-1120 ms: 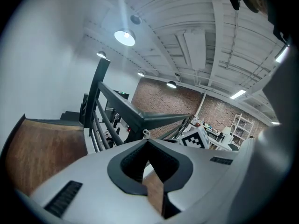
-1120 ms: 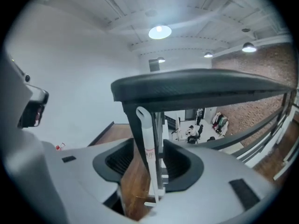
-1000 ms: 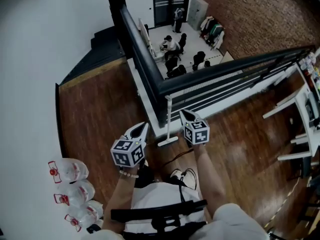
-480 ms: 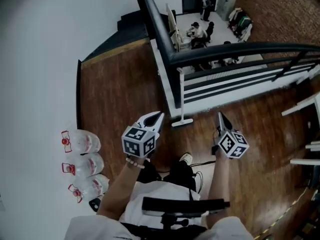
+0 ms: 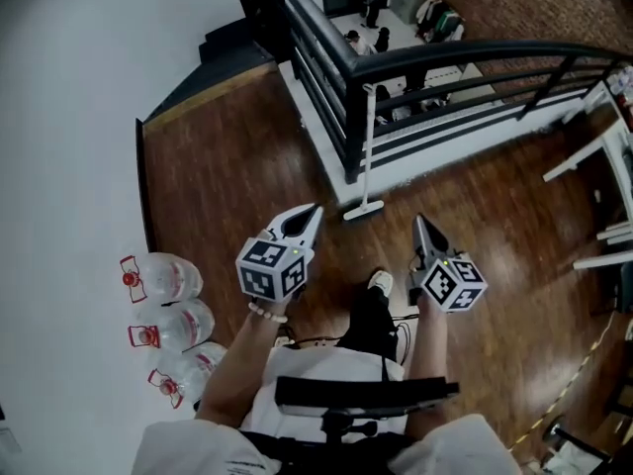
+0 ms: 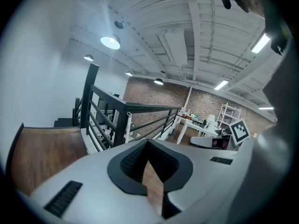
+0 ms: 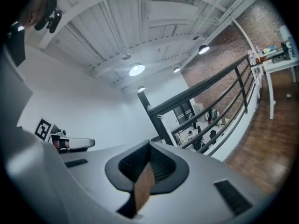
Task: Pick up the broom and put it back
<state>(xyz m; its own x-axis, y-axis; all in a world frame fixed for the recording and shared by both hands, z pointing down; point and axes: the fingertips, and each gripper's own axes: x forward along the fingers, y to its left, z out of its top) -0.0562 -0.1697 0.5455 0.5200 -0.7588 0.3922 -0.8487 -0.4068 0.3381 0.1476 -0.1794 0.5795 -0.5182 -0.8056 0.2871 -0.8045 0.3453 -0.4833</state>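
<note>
A white broom (image 5: 365, 156) leans upright against the black railing (image 5: 331, 87), its head (image 5: 363, 209) on the wooden floor at the railing's foot. My left gripper (image 5: 313, 210) hangs shut and empty, a short way left of the broom head and nearer to me. Off to the right of the head, my right gripper (image 5: 418, 222) is also shut with nothing in it. The left gripper (image 6: 148, 143) view shows the broom handle (image 6: 128, 127) by the railing post. From the right gripper (image 7: 149, 146) view, the handle's top (image 7: 162, 121) shows against that post.
Three large water jugs (image 5: 163, 277) lie by the white wall at the left. A white table (image 5: 593, 156) stands at the right. Dark stairs (image 5: 232, 38) go down at the upper left. The person's shoe (image 5: 380, 283) and a cable lie on the floor between the grippers.
Both grippers have drawn back from the broom, which stays leaning on the railing. The right gripper was beside the handle and has swung out to the right.
</note>
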